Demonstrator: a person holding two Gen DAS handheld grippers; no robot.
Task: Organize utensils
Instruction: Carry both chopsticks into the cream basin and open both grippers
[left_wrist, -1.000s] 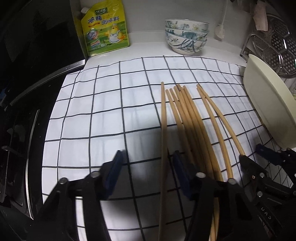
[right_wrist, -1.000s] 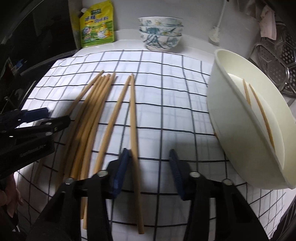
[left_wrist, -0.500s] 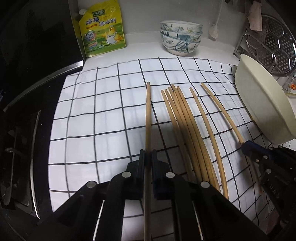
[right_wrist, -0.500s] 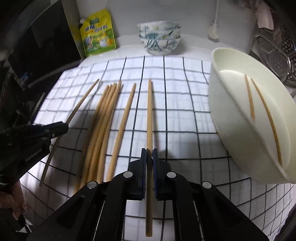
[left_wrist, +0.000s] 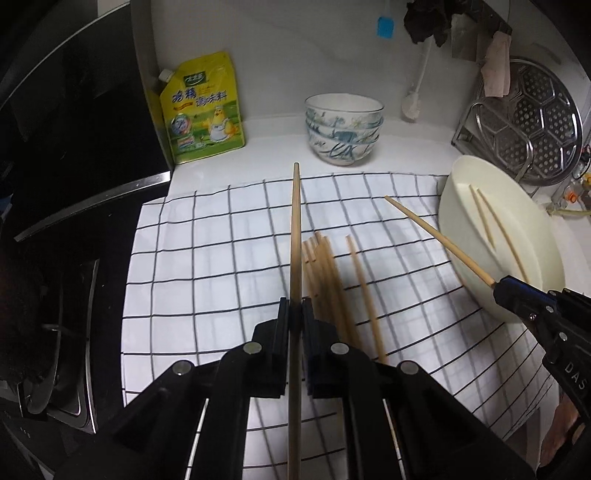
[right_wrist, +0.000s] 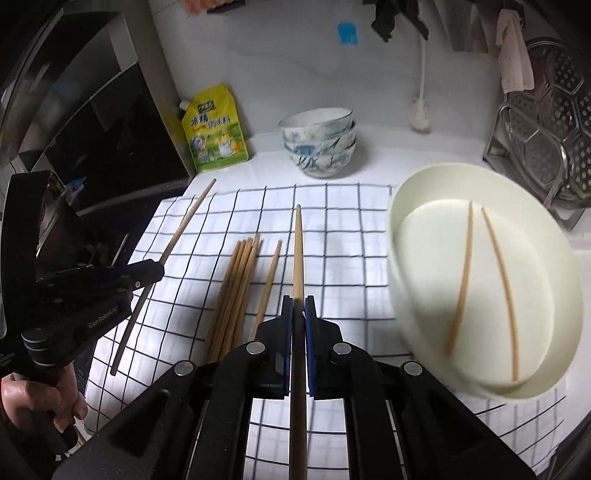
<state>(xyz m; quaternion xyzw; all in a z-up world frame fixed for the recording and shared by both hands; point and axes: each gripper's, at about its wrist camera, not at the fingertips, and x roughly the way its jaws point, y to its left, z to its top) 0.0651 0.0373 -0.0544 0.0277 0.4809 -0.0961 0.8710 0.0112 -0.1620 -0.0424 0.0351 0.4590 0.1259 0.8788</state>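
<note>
My left gripper is shut on a wooden chopstick and holds it raised above the checked cloth. My right gripper is shut on another chopstick, also raised; it shows in the left wrist view at the right. Several chopsticks lie bundled on the cloth, one more beside them. A cream tub at the right holds two chopsticks.
A stack of patterned bowls and a yellow seasoning pouch stand at the back of the counter. A metal steamer rack is at the back right. A black stove borders the cloth on the left.
Both grippers closed on a chopstick each, then lifted them off the cloth. The views now look from higher up.
</note>
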